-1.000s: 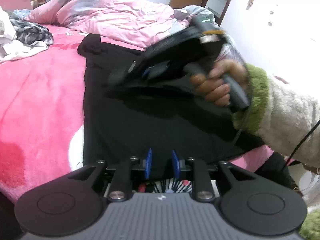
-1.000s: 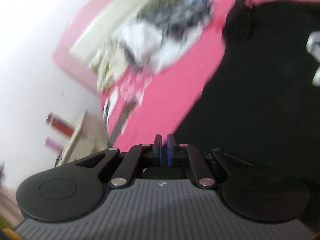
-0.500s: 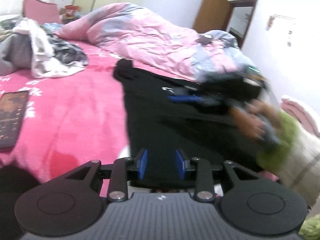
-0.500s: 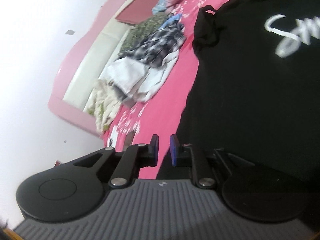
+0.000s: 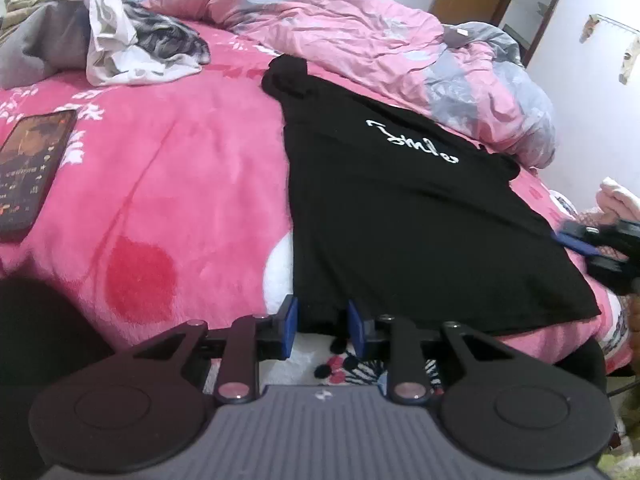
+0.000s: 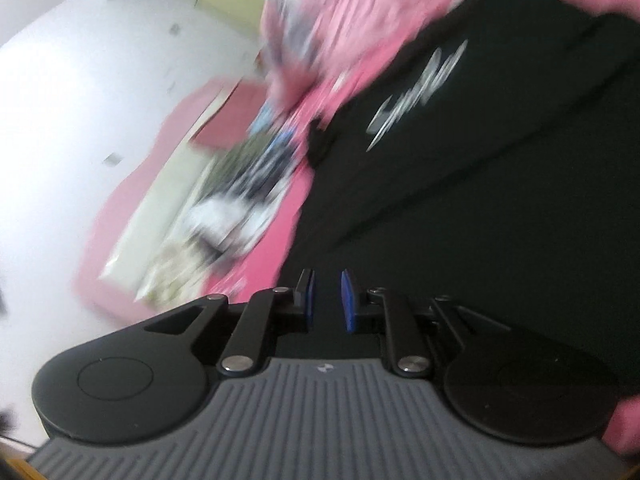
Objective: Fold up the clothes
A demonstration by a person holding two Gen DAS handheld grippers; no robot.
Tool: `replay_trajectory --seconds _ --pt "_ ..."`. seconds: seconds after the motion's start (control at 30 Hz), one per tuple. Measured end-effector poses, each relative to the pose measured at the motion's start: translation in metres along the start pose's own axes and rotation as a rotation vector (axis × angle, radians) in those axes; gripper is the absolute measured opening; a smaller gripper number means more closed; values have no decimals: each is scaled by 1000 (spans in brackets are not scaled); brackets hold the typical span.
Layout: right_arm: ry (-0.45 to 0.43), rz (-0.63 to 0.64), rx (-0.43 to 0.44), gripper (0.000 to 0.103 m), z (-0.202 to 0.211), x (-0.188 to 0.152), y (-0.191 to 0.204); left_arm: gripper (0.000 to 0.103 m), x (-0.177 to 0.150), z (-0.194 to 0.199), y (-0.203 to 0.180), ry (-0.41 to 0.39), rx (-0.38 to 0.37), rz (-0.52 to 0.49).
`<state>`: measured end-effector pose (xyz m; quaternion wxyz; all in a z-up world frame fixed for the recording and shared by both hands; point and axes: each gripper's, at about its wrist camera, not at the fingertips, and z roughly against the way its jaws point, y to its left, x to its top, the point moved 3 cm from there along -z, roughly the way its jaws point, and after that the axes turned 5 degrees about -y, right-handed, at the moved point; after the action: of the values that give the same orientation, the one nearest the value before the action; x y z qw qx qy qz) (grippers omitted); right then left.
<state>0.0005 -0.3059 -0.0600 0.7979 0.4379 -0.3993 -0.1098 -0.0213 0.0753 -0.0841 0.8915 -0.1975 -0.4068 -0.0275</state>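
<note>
A black T-shirt (image 5: 400,208) with white script lies flat on the pink bed (image 5: 180,184); it shows blurred in the right wrist view (image 6: 500,200). My left gripper (image 5: 322,328) is at the shirt's near hem by its left corner. Its jaws are closing, the hem edge sits in the gap, and the pads (image 5: 290,326) stand clear of the cloth. My right gripper (image 5: 576,242) is at the shirt's near right edge, held by a hand in a fuzzy sleeve. In its own view the right gripper (image 6: 328,300) is open, with only shirt cloth behind the gap.
A phone (image 5: 32,168) lies on the bed at the left. A heap of loose clothes (image 5: 112,40) sits at the far left, and a crumpled pink quilt (image 5: 340,20) lies behind the shirt. A patterned rug (image 5: 332,364) shows below the bed's edge. A white wall stands at the right.
The right gripper swept from above the shirt's middle to its near right edge, and its jaws parted. The left gripper drew back from the shirt, so its whole front now shows.
</note>
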Motion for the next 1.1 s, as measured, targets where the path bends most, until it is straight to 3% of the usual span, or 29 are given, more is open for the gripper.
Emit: replay_trajectory --seconds 0.07,0.13,0.2,0.27,0.33,0.53,0.77,0.87,0.9,0.93,1.1 --pt "-103 79 -104 14 39 12 -1 28 2 1 3 -1 -6 21" --pt "-197 151 -231 26 81 25 -6 29 3 5 5 -10 -9 35" --pt "-259 140 -333 33 115 32 -18 36 3 6 6 -13 -6 49" --pt "-290 88 -377 35 138 35 -35 40 4 4 7 -6 -3 57" --pt "-289 21 -387 40 151 34 -54 40 5 2 6 1 4 55" --pt "-236 -83 -423 39 137 21 -101 38 5 -3 0 7 33 18" --pt "-194 -62 -406 36 136 9 -104 31 2 -3 -5 7 73 -15" --pt "-177 -28 -418 19 133 6 -99 17 3 -3 -5 -11 100 1" --pt "-172 -19 -415 9 132 5 -99 12 3 -2 -5 -18 104 15" --pt "-169 -20 -412 8 131 3 -99 7 4 0 -4 -24 109 29" --pt "-195 8 -401 5 137 3 -86 4 6 15 -6 -67 125 51"
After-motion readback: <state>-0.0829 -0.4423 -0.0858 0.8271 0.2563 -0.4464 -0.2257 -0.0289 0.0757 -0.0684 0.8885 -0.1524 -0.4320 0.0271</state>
